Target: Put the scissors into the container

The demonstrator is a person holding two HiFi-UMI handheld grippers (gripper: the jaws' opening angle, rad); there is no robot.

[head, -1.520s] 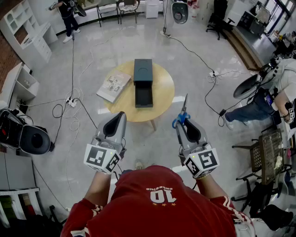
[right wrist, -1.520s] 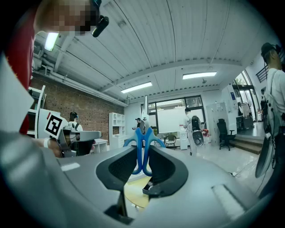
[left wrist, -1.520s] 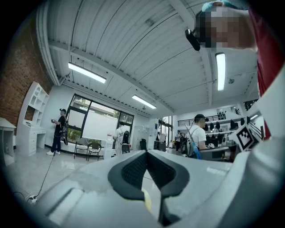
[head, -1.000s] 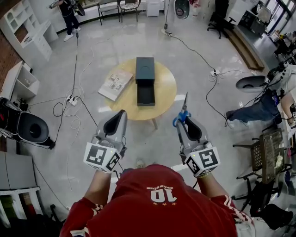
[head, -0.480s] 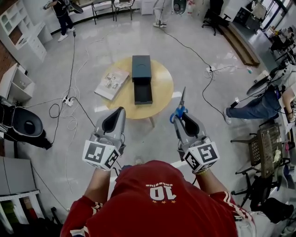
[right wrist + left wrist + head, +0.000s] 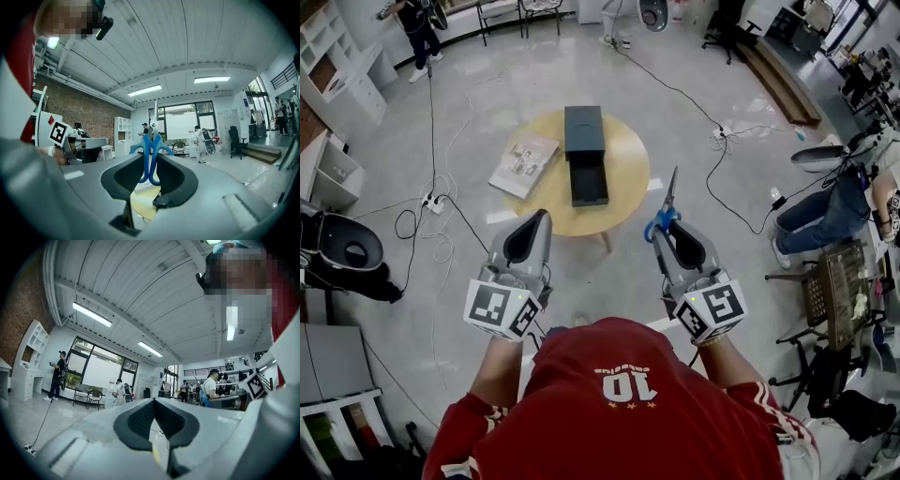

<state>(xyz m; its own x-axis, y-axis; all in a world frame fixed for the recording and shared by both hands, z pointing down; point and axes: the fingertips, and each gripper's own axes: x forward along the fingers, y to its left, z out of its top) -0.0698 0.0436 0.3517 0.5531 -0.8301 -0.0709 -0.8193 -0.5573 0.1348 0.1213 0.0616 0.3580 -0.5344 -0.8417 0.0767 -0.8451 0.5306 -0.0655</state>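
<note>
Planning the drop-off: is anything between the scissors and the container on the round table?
Nothing visible. The scissors are in the air short of the table; only bare tabletop lies before the container. The magazine lies to its left, off the path.

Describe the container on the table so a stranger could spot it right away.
Find the round wooden table in the middle of the floor. The container is the dark oblong box at its centre. Its only neighbour, a book to its left, is flat and pale.
</note>
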